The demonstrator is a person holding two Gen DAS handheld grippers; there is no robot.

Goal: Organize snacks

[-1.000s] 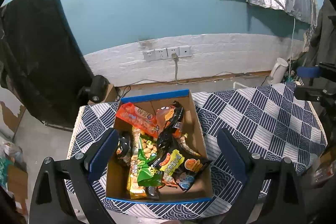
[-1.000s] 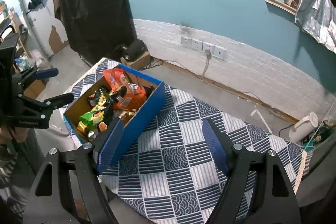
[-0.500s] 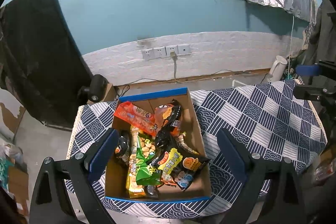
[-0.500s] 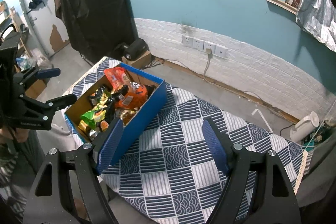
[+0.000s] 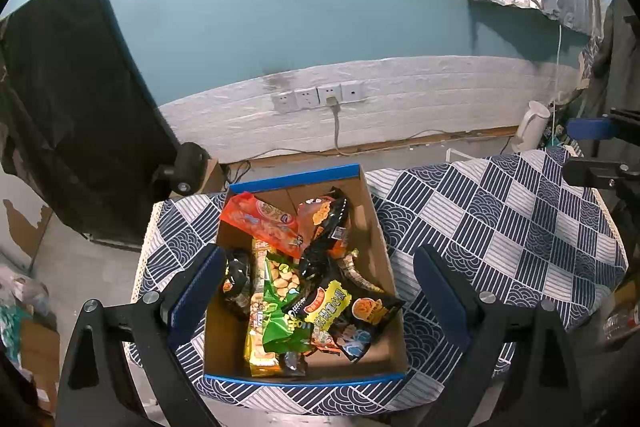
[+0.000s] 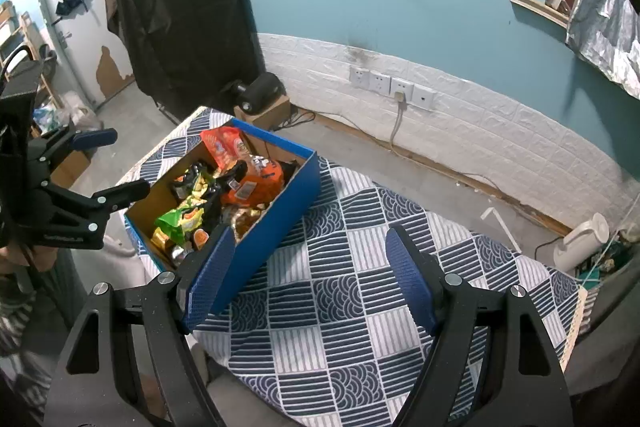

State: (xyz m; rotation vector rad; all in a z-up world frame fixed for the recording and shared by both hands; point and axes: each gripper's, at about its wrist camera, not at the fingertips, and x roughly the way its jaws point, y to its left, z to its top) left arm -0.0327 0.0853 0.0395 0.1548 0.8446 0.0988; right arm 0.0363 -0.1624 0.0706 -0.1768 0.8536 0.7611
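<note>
Left wrist view shows both tongs, left tongs (image 5: 316,291) and right tongs (image 6: 310,277), spread and empty above the counter (image 5: 500,223), poised over the snack-filled cardboard box (image 5: 378,227).

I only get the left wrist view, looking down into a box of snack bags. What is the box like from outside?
Observer: In the right wrist view the box has a solid blue outer wall.
Operator: What is past the black sheet on the wall?
Observer: A white door with a dark folded umbrella hanging on it.
Operator: I only see the tips of the other gripper. Is it carrying anything?
Observer: No. The right gripper is open and empty, over bare patterned cloth beside the box.
</note>
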